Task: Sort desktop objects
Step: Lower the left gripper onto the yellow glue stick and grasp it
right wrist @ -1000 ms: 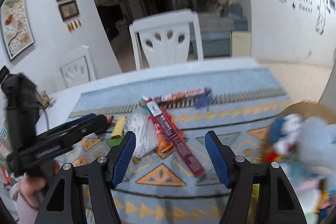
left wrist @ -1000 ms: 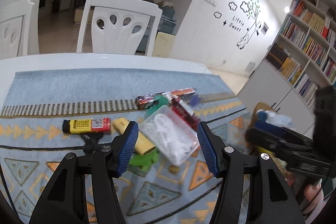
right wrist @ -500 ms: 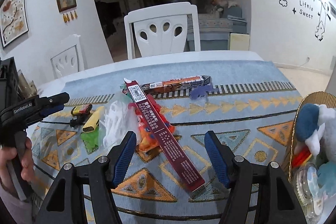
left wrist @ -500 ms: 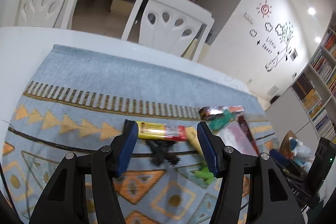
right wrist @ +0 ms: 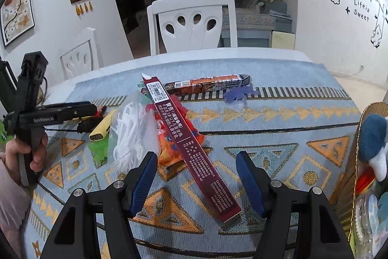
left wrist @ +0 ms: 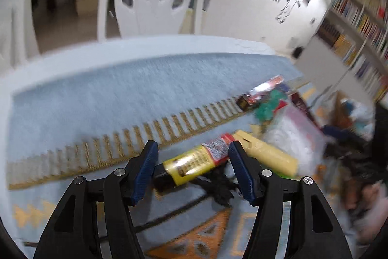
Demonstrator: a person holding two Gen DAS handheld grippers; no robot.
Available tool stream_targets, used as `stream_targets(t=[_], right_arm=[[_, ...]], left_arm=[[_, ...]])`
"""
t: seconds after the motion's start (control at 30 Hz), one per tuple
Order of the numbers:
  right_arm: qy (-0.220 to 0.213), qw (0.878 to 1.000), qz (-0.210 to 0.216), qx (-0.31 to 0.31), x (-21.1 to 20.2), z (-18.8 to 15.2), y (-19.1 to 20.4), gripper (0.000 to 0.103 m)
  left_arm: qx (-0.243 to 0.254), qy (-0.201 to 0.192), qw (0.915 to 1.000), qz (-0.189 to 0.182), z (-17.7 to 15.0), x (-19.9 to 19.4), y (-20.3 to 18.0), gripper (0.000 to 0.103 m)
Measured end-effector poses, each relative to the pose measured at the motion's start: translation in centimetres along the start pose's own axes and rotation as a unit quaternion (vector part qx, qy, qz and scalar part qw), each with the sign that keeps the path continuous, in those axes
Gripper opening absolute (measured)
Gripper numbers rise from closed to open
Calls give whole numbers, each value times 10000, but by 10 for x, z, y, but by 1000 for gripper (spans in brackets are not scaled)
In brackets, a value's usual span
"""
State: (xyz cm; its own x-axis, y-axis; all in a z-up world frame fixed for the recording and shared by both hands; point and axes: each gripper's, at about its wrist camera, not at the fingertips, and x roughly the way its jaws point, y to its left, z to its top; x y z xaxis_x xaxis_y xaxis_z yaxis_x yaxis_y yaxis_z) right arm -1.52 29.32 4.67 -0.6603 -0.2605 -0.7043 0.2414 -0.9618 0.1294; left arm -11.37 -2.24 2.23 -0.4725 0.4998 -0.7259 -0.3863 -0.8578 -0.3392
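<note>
Left tongs [left wrist: 192, 169] have neared the patterned mat [right wrist: 278, 128] (white chair [right wrist: 191, 21] behind), both tongs spread.

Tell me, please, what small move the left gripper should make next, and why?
Probably ease the left gripper forward and down, then close. Its jaws stand open, and the yellow and red tube lies crosswise in the gap between the fingertips, resting on the blue patterned mat. The view is blurred, so contact cannot be judged.
</note>
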Motion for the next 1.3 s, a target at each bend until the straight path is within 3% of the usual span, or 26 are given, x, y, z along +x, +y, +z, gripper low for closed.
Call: stream_targets(t=[0.13,0.27,0.37,0.5,0.67,0.8,0.9,0.97,1.1,1.2,1.3], right_arm=[[22,10000,1,19,1,0,0,66],[28,10000,20,19,1,0,0,66],[37,10000,32,26,0,-1,-1,66],[47,10000,23,24,0,0,0,66],[67,10000,23,24,1,0,0,66],[94,9999,36,30,1,-1,0,66],[97,9999,35,31,1,-1,0,66],[102,9999,28,31,1,-1,0,66],[124,9999,21,40,2,-1,0,66],[129,9999,21,42,2,-1,0,66],[128,9999,21,42,2,-1,0,66]], left_arm=[[-81,359,9978,-558,-9,-9,3,59],[266,601,9975,-273,-15,-16,-9,59],[323,408,9985,-151,-13,-16,-16,59],[-20,99,9999,-93,-4,-7,-11,61],[237,-84,9991,350,-2,-6,-24,61],[-142,-328,9991,-234,2,-19,-13,61],[-354,-501,9980,155,5,-24,-2,61],[-303,-329,9975,545,4,-16,1,53],[28,-89,9983,580,1,-4,-10,53],[369,-59,9951,912,-1,3,-24,52],[350,-130,9956,858,-1,4,-28,40]])
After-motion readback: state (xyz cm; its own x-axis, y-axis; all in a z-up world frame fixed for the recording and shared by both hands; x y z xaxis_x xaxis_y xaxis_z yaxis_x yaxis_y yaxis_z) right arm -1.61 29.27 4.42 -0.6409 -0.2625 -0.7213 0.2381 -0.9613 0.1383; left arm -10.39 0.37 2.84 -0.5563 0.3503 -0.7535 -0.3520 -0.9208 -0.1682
